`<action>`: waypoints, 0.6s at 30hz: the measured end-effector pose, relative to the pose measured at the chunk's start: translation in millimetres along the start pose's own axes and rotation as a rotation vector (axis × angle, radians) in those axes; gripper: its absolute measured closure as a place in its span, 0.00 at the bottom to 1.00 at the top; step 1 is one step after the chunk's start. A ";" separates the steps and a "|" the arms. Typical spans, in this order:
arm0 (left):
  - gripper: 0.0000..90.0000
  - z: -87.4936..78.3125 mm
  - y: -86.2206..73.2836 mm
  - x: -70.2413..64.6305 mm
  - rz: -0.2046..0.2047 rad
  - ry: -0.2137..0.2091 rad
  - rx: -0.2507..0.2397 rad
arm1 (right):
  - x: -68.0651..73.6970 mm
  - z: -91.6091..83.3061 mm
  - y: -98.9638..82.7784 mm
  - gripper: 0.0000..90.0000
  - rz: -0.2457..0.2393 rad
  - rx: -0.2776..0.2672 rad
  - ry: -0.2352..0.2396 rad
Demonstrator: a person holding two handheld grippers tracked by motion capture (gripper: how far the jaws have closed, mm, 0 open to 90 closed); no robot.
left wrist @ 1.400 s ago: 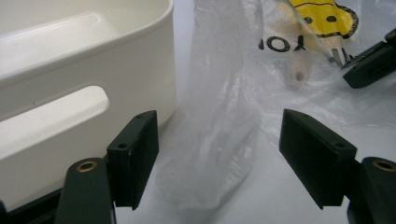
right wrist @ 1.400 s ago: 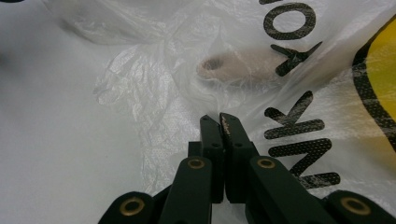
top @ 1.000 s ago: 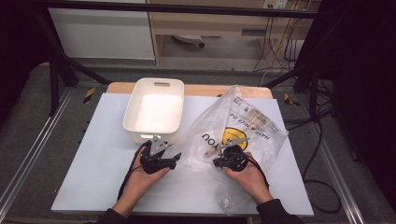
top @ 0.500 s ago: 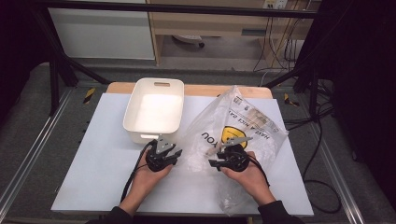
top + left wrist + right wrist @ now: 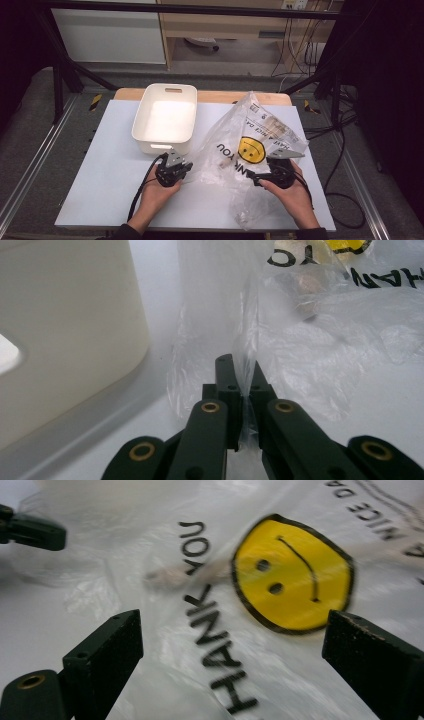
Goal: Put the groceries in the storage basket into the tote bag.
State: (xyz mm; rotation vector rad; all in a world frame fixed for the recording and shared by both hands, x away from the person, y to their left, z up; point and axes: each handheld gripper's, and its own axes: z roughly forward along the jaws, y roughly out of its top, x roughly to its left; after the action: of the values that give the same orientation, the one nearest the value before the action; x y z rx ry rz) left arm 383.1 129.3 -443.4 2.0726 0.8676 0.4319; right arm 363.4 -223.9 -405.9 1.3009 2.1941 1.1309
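Left gripper view: left gripper (image 5: 239, 371) pinches bag (image 5: 300, 350) film.
Right gripper (image 5: 232, 645), jaws just opened wide over the bag, should probably regrip the opposite edge.

From where I stood, the tub (image 5: 165, 120) sat on the table (image 5: 100, 165) at about 11 o'clock from its middle. The plastic bag (image 5: 250, 145) lay just beside it toward 3 o'clock. The left gripper (image 5: 175, 167) was at the bag's 8 o'clock edge, the right gripper (image 5: 255, 176) at its 5 o'clock.
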 end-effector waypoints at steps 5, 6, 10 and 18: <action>0.99 -5.9 -2.6 -0.2 -0.006 -0.009 0.001 | -20.1 -22.3 -16.1 0.18 0.051 -0.006 -0.088; 0.99 -6.4 -2.7 0.0 -0.009 -0.012 0.001 | -23.4 -24.7 -19.9 0.20 0.069 0.002 -0.095; 0.99 -7.0 -2.6 0.6 -0.009 -0.007 0.004 | -32.0 -25.4 -37.0 0.24 0.093 0.083 -0.140; 0.99 -7.2 -4.7 2.5 -0.013 -0.010 0.011 | -40.2 -18.7 -55.0 0.18 0.153 0.192 -0.181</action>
State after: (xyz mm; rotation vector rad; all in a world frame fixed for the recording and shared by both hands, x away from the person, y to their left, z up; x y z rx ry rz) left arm 378.8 137.1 -442.9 2.0767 0.8784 0.4099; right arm 340.9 -280.9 -441.0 1.6084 2.1412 0.8314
